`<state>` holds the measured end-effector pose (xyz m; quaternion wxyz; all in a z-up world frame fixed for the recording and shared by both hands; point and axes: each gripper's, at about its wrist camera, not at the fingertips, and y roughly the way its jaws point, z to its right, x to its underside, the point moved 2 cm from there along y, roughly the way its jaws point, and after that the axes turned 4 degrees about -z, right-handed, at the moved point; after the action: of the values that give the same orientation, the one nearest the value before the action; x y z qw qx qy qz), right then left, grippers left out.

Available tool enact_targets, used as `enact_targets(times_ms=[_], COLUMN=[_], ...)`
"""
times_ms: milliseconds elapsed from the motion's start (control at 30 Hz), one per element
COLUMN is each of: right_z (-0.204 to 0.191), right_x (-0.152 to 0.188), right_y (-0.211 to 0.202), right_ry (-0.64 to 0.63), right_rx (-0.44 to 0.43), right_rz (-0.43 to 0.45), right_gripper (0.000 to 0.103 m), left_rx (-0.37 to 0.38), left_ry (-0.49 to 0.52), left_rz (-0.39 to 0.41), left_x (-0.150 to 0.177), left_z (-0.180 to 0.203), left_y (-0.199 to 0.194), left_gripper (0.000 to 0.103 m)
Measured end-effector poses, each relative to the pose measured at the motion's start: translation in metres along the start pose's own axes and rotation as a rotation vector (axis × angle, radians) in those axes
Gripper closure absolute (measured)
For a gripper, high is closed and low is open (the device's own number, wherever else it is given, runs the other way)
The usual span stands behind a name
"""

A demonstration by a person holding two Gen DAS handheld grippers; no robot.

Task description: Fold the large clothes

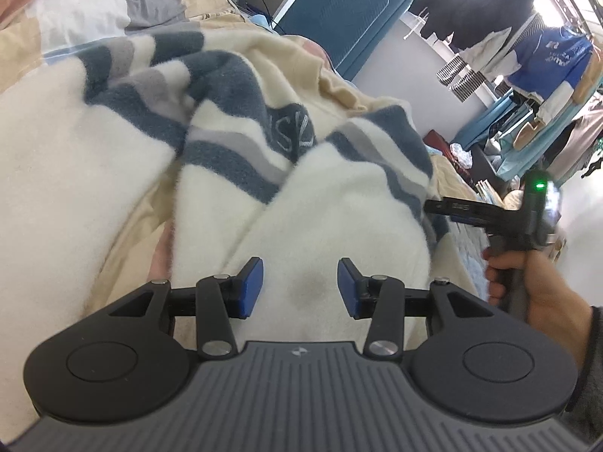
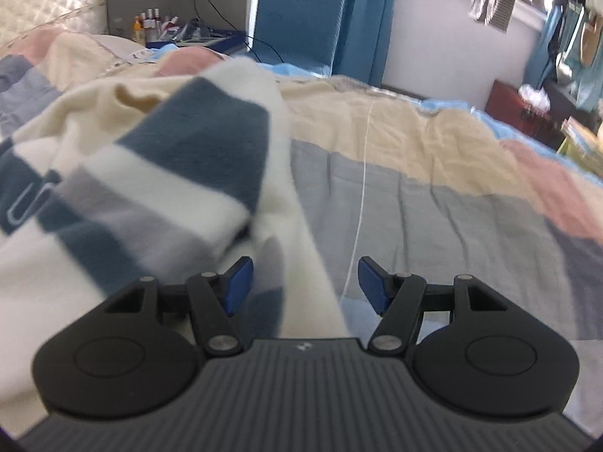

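One fuzzy white fleece garment with navy and grey stripes [image 1: 233, 143] lies bunched on my bed's cream, pink and grey patchwork quilt [image 2: 433, 196]; its long axis is unclear in the folds. My left hand-held gripper [image 1: 300, 287] hovers over white fleece, blue pads apart, empty. My right hand-held gripper [image 2: 305, 283] is apart too, straddling the garment's edge, not pinching.
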<state>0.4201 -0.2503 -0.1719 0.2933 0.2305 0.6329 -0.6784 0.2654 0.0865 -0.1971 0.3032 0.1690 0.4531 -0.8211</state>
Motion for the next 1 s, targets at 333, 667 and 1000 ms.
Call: enact_targets(times_ms=[333,667,1000], right_z=[-0.02,0.023,0.042], right_x=[-0.013,-0.027,-0.017], right_y=[0.021,0.022,0.043], right_ry=[-0.08,0.063,0.129], right_rx=[-0.073,0.03,0.032], right_rz=[0.045,0.138,0.091], right_gripper=[0.087,0.089,0.085], left_rx=[0.03,0.076,-0.035], left_ry=[-0.024,-0.007,0.05], left_rz=[0.034,0.059,-0.049], left_x=[-0.004,-0.004,0.001], left_z=[-0.002,0.007,0.008], left_y=[-0.004,-0.007,0.019], left_gripper=[0.053,0.053,0.053])
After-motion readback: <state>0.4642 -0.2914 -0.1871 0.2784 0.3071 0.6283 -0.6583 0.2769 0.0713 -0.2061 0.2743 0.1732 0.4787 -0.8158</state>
